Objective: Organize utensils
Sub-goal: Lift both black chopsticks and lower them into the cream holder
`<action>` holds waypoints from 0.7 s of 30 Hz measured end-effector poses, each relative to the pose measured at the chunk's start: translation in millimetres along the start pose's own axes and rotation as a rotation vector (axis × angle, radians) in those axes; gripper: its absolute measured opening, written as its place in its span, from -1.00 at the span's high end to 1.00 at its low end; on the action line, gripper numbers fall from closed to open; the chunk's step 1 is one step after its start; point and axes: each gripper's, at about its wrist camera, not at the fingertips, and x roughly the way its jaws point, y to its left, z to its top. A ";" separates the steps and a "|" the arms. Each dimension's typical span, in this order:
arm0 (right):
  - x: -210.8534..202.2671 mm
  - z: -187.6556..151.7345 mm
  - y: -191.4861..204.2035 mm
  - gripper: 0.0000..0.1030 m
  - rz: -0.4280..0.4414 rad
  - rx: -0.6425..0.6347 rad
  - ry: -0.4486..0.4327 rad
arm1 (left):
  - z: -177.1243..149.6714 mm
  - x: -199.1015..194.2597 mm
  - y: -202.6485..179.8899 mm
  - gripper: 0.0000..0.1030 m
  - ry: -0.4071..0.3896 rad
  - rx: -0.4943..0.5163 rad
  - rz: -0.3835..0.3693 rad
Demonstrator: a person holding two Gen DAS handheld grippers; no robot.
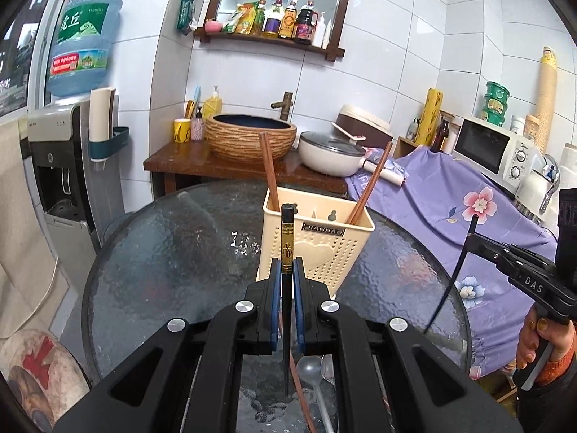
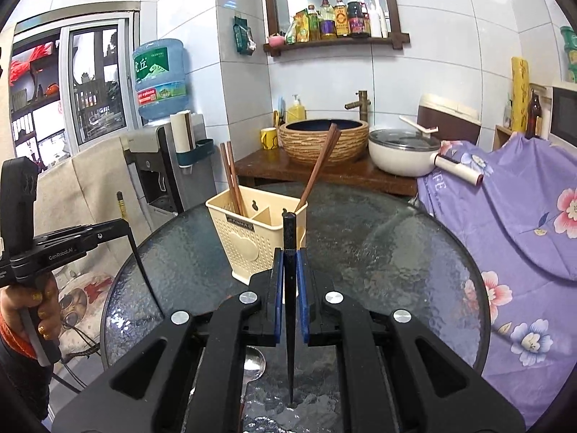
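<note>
Chopsticks are the job here: 2 black ones, 1 in each hand-held tool. The left gripper [image 1: 287, 270] is clamped on a black chopstick [image 1: 287, 249] with a gold band, held nearly upright, thick end up and thin tip pointing down at the glass table [image 1: 162, 252]. The right gripper [image 2: 289, 270] is likewise closed on a plain black chopstick [image 2: 289, 288], also upright with its tip down.

The cream utensil holder [image 1: 317, 238] stands on the far side of the table, straight ahead of the left gripper and slightly left of the right one. Several brown wooden chopsticks [image 1: 268, 169] already lean in its left and right compartments; the middle slot looks free.

Each stick's long axis is roughly vertical, matching the holder's open top, so the coming move probably needs only a lift, a forward carry and a drop. The left gripper looks nearer the holder. A spoon [image 2: 252, 364] lies on the near table below, not yet sorted.
</note>
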 end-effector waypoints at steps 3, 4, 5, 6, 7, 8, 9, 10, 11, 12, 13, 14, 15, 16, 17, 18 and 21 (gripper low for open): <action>-1.5 5.6 2.0 0.85 0.004 -0.005 -0.008 | 6.9 -1.8 -1.4 0.87 -0.014 0.007 0.000; -1.8 8.4 2.8 0.85 0.007 -0.006 -0.012 | 9.7 -1.8 -2.4 0.87 -0.018 0.011 0.000; -2.3 10.2 5.6 0.85 0.007 -0.008 -0.015 | 12.8 -1.9 -3.3 0.87 -0.023 0.015 0.001; -2.3 12.6 6.3 0.85 0.009 -0.013 -0.016 | 14.4 -2.4 -3.1 0.87 -0.027 0.016 0.002; -2.5 15.8 7.2 0.85 0.010 -0.017 -0.020 | 18.2 -2.4 -4.3 0.87 -0.031 0.020 0.003; -2.7 18.5 8.7 0.85 0.012 -0.019 -0.023 | 22.0 -1.9 -5.7 0.87 -0.032 0.024 0.001; -2.5 22.1 9.2 0.85 0.014 -0.023 -0.024 | 25.5 -1.5 -6.7 0.87 -0.034 0.025 -0.002; -2.2 26.9 10.0 0.85 0.019 -0.028 -0.026 | 30.7 -1.1 -8.0 0.87 -0.035 0.027 -0.006; -2.1 32.4 11.6 0.85 0.022 -0.031 -0.027 | 34.8 -0.9 -9.3 0.87 -0.037 0.029 -0.008; -1.8 37.3 12.4 0.85 0.027 -0.034 -0.027 | 40.4 -1.0 -10.5 0.87 -0.041 0.031 -0.011; -2.1 41.9 14.1 0.85 0.033 -0.036 -0.026 | 44.9 -2.0 -11.0 0.87 -0.045 0.032 -0.013; -2.6 49.8 16.2 0.85 0.044 -0.042 -0.026 | 51.7 -3.2 -12.1 0.87 -0.051 0.034 -0.015; -3.7 56.3 17.7 0.85 0.052 -0.045 -0.029 | 56.7 -4.1 -12.4 0.87 -0.056 0.037 -0.016; -5.4 66.0 20.2 0.85 0.064 -0.051 -0.034 | 65.5 -6.0 -13.6 0.87 -0.066 0.041 -0.016; -6.1 73.0 21.7 0.85 0.070 -0.054 -0.038 | 73.5 -7.4 -15.1 0.87 -0.075 0.045 -0.014; -7.2 81.8 23.8 0.85 0.079 -0.054 -0.045 | 82.5 -8.5 -17.0 0.87 -0.084 0.048 -0.012; -13.4 111.6 29.4 0.85 0.105 -0.051 -0.082 | 105.8 -11.5 -22.1 0.87 -0.107 0.043 -0.016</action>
